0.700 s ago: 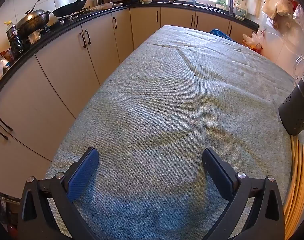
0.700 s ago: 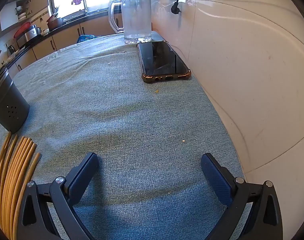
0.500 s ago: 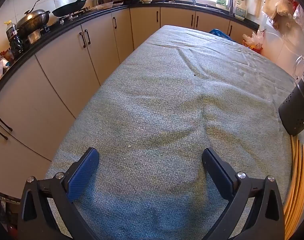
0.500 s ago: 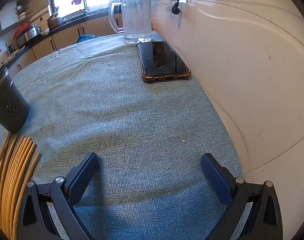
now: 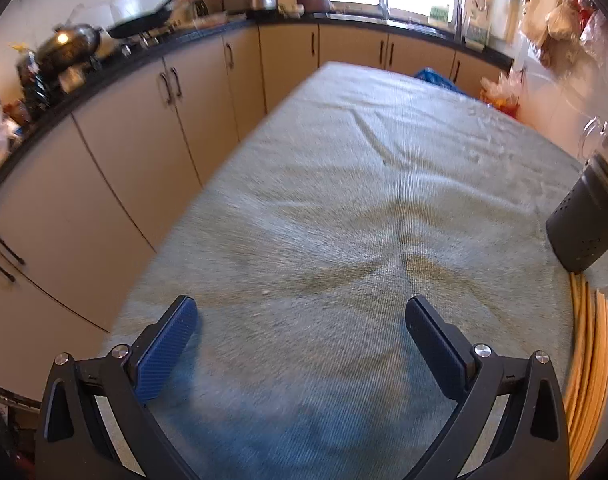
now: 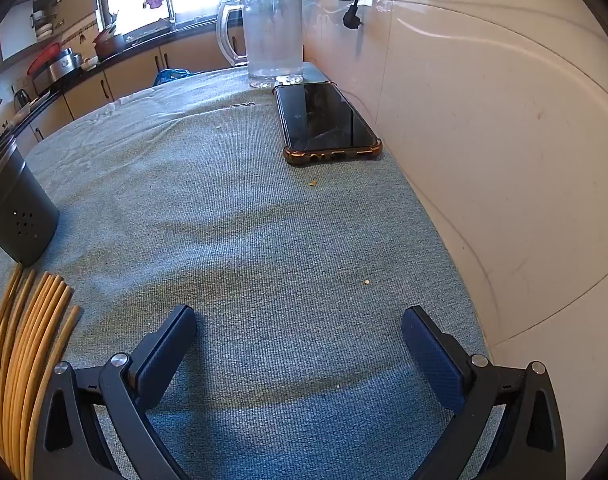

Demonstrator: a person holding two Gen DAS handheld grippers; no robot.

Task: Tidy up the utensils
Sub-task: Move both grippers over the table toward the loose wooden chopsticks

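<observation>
Left gripper [image 5: 300, 312] shifted; only right view shows phone [image 6: 324, 120].

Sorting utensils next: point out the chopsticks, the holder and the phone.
chopsticks [image 6: 20, 360], right wrist view, middle of the bundle
holder [image 6: 18, 216], right wrist view, dark side wall
phone [image 6: 324, 120], right wrist view, screen centre

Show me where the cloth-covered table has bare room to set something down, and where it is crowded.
Free: the wide stretch of cloth between the cabinet-side edge and the dark holder, and the middle from the chopsticks across to the wall. Crowded: the far wall corner, with phone and jug, and the holder with chopsticks lying before it.
</observation>
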